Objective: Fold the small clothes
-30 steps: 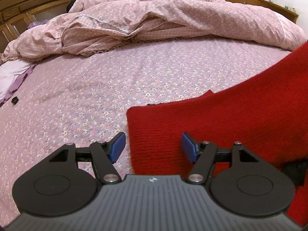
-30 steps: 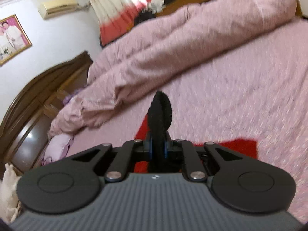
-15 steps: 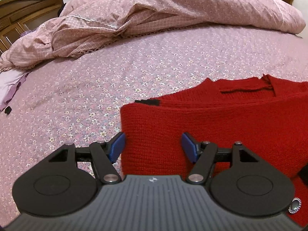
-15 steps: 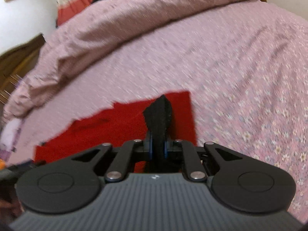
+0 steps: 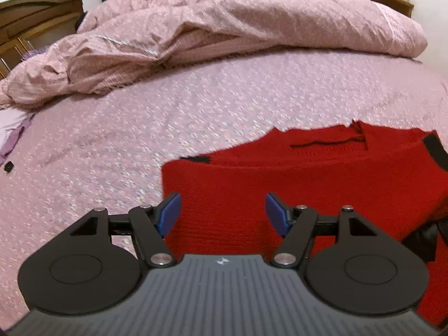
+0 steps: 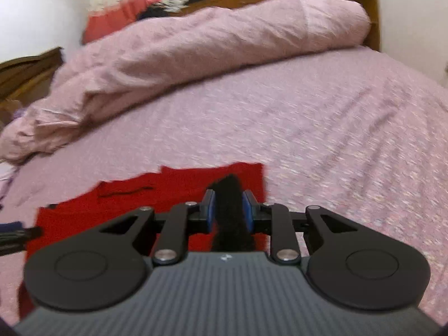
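Note:
A red knitted sweater (image 5: 308, 182) with black trim lies flat on the bed, folded over itself; it also shows in the right wrist view as the red sweater (image 6: 168, 196). My left gripper (image 5: 222, 212) hovers open over the sweater's near left corner, with nothing between its blue pads. My right gripper (image 6: 229, 207) is low over the sweater's right edge. Its jaws are opening, and a fold of the black trim (image 6: 228, 193) still fills the narrow gap and touches both pads.
A crumpled pink duvet (image 5: 224, 28) is heaped across the far side of the flowered pink bedsheet (image 5: 112, 140). A wooden headboard (image 5: 33, 14) stands at the far left. A purple garment (image 5: 11, 128) and a small black object (image 5: 8, 166) lie at the left edge.
The raised right side of the sweater has come down and now lies flat on the bed. My right gripper sank with it and its jaws widened a little.

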A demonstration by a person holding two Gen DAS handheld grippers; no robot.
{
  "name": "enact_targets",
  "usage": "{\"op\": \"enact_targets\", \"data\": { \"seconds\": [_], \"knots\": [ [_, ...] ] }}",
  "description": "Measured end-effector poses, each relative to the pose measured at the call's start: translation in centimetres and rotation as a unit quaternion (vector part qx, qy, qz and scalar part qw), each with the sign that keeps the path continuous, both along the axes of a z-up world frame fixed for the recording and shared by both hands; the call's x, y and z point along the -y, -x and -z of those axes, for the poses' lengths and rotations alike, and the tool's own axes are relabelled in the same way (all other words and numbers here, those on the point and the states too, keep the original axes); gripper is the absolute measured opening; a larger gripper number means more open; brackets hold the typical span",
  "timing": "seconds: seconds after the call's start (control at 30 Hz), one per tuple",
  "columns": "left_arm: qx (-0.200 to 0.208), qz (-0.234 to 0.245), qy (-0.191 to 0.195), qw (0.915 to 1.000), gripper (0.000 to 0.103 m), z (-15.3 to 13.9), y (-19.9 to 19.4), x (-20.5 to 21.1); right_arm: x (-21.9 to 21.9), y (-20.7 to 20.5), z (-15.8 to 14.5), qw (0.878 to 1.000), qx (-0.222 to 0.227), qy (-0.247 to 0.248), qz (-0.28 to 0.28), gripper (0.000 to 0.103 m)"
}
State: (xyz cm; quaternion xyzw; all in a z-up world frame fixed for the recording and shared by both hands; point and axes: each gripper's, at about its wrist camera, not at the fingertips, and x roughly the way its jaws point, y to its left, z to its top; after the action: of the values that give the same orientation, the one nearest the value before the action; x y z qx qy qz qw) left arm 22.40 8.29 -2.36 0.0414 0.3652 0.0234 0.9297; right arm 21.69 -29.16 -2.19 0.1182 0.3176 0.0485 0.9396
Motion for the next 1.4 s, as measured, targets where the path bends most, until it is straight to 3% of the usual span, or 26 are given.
{"op": "enact_targets", "data": {
  "seconds": [0.1,0.23,0.33,0.5,0.67,0.8,0.87,0.93,1.0,1.4],
  "knots": [
    [-0.021,-0.002,-0.007,0.9998,0.072,1.4,-0.9,0.5,-1.0,-0.3,0.7,0.999,-0.016,-0.005,-0.036,0.025],
    [-0.024,0.005,-0.016,0.9996,0.074,3.2,-1.9,0.5,-1.5,-1.8,4.4,0.997,-0.066,0.027,-0.040,0.022],
    [-0.023,0.005,-0.008,0.9997,0.077,3.6,-2.5,0.1,-1.1,-2.0,6.0,0.998,-0.023,0.033,-0.057,0.021],
    [-0.020,0.006,0.000,0.9998,0.084,4.2,-3.2,-0.6,-1.7,-2.2,6.0,0.997,-0.021,0.045,-0.051,0.021],
    [-0.022,0.002,0.001,0.9998,0.085,3.4,-2.8,-0.8,-1.1,-2.0,6.0,0.999,-0.021,0.017,-0.042,0.021],
    [-0.024,-0.017,-0.017,0.9994,0.085,1.8,-0.5,-1.0,-0.8,-1.3,5.2,0.999,-0.022,-0.006,-0.034,0.023],
    [-0.023,-0.016,-0.019,0.9994,0.084,1.0,1.3,-1.6,-0.5,-0.4,4.6,0.999,-0.026,-0.017,-0.034,0.031],
    [-0.020,-0.020,-0.021,0.9994,0.085,0.5,3.2,-2.1,-0.2,0.9,3.8,0.999,-0.024,-0.027,-0.032,0.051],
    [-0.016,-0.031,-0.024,0.9991,0.085,-0.1,5.3,-2.9,-0.2,2.4,2.7,0.999,-0.016,-0.016,-0.031,0.058],
    [-0.023,-0.060,-0.016,0.9978,0.084,-1.2,15.7,-5.3,0.6,10.3,0.1,0.996,-0.055,0.011,-0.065,0.058]
  ]
}}
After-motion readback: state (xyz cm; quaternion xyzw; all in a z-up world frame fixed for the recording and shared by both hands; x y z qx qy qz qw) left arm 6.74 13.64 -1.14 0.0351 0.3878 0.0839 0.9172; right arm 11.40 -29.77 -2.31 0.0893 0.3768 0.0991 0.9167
